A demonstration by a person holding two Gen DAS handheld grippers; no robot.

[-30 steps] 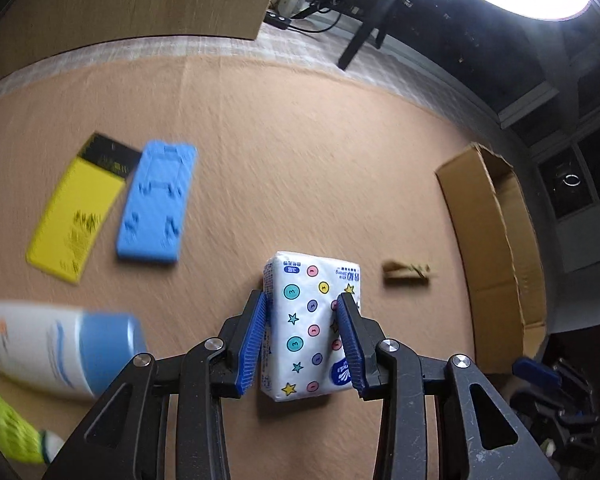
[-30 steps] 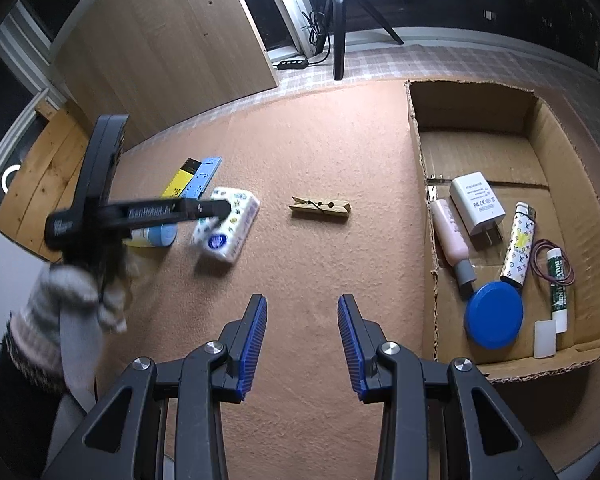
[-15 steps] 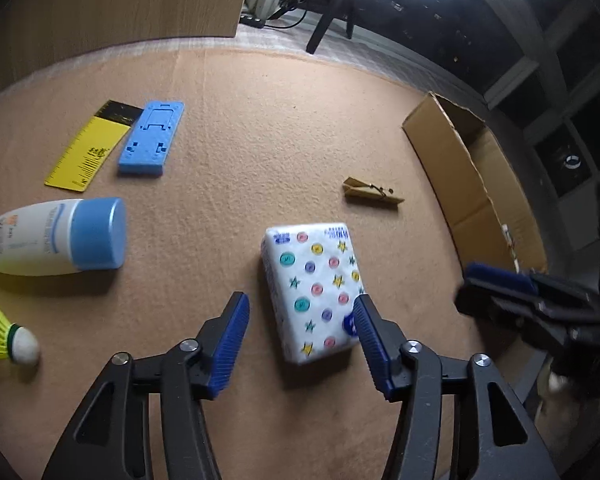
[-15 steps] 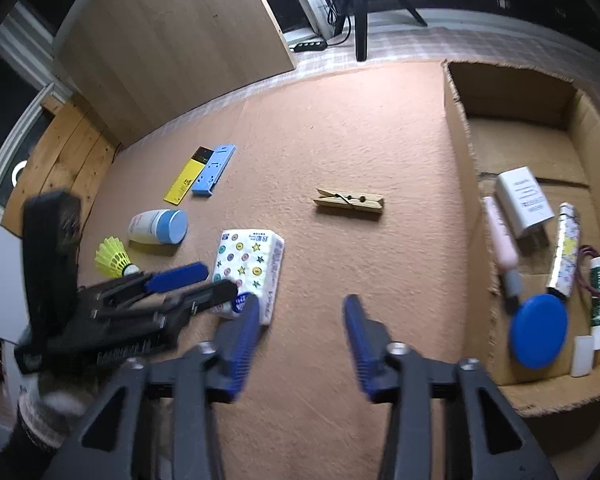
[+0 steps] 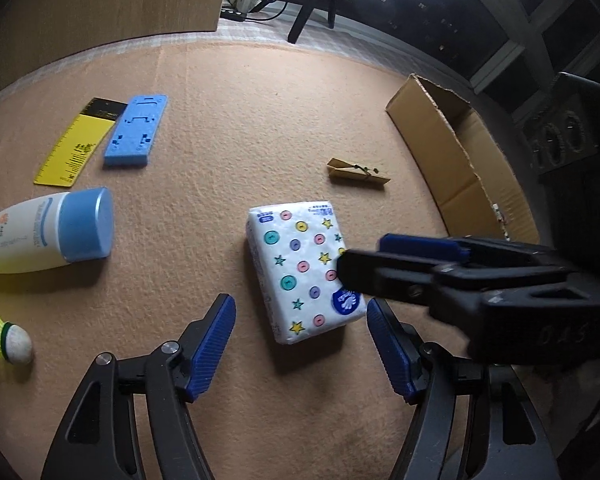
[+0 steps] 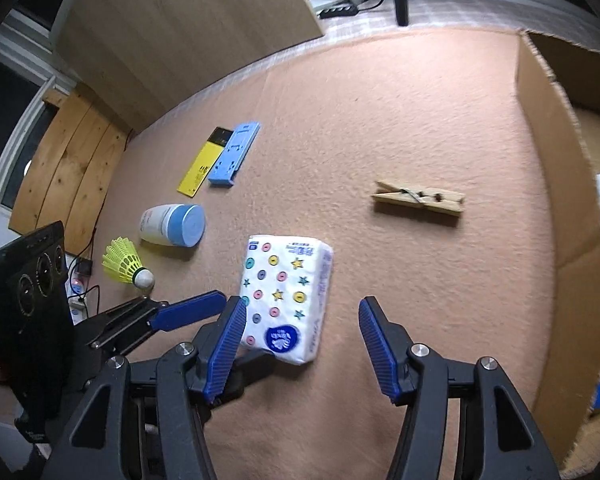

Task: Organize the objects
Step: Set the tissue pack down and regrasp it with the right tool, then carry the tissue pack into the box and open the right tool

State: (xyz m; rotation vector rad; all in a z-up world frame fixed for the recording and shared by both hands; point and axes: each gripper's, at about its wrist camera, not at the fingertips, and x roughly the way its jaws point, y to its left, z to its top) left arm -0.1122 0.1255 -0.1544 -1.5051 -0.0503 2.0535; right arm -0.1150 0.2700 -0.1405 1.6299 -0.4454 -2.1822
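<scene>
1. The left gripper has let go of the tissue pack. Its jaws have just been opening, and now they stand apart on both sides of the pack's near end without touching it.
2. The tissue pack lies flat on the tan mat, just in front of the left gripper.
3. The right gripper comes over the same pack. Its jaws have also just been opening; they are apart and hold nothing. Its left pad is at the pack's near corner, and its right pad is beside the pack over bare mat.
4. The step in hand seems to be a handover: the left tool releases and the right tool takes the pack.
5. For the next move, I think the right gripper must shift a little to its left, so the pack is centred between the pads, then go down and close.
6. The cardboard box stands to the right of the right gripper, and is probably the goal.
</scene>
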